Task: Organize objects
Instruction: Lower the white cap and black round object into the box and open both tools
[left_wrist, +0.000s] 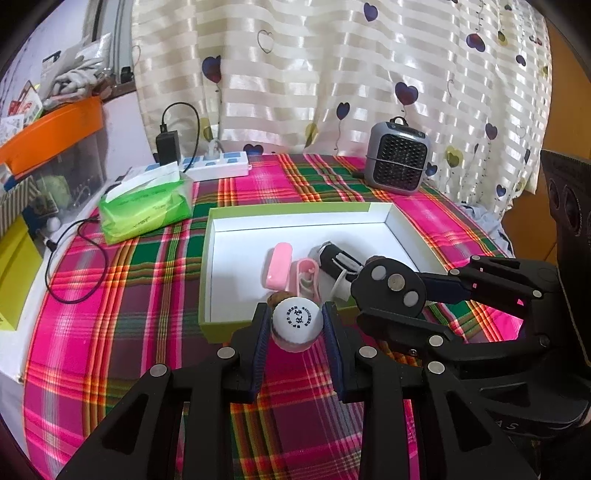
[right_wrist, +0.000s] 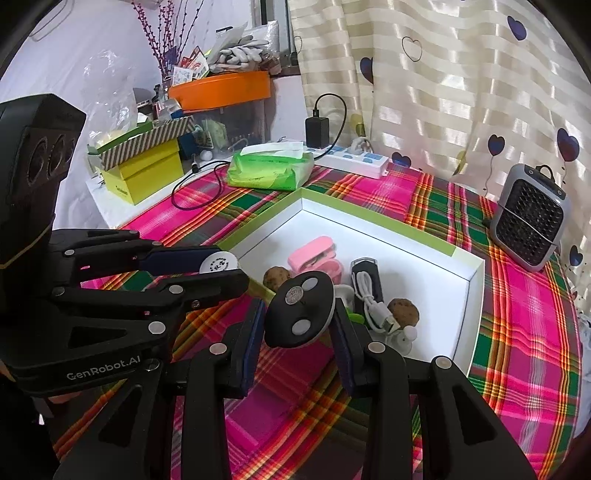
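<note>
Fingers of the left gripper (left_wrist: 297, 322) pinch a white ball (left_wrist: 297, 320) just before the box (left_wrist: 207, 258); the right gripper (right_wrist: 300, 314) clamps a black disc (right_wrist: 300, 314) over its near edge.

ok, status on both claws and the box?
Left claw shut on white ball. Right claw shut on black oval part. Box ahead, near wall between.

A white bottle (left_wrist: 297, 323) is clamped between the left tool's (left_wrist: 297, 325) fingers at the green-rimmed box (left_wrist: 221, 326); a black disc (left_wrist: 391, 287) is gripped by the right tool (left_wrist: 397, 301).
</note>
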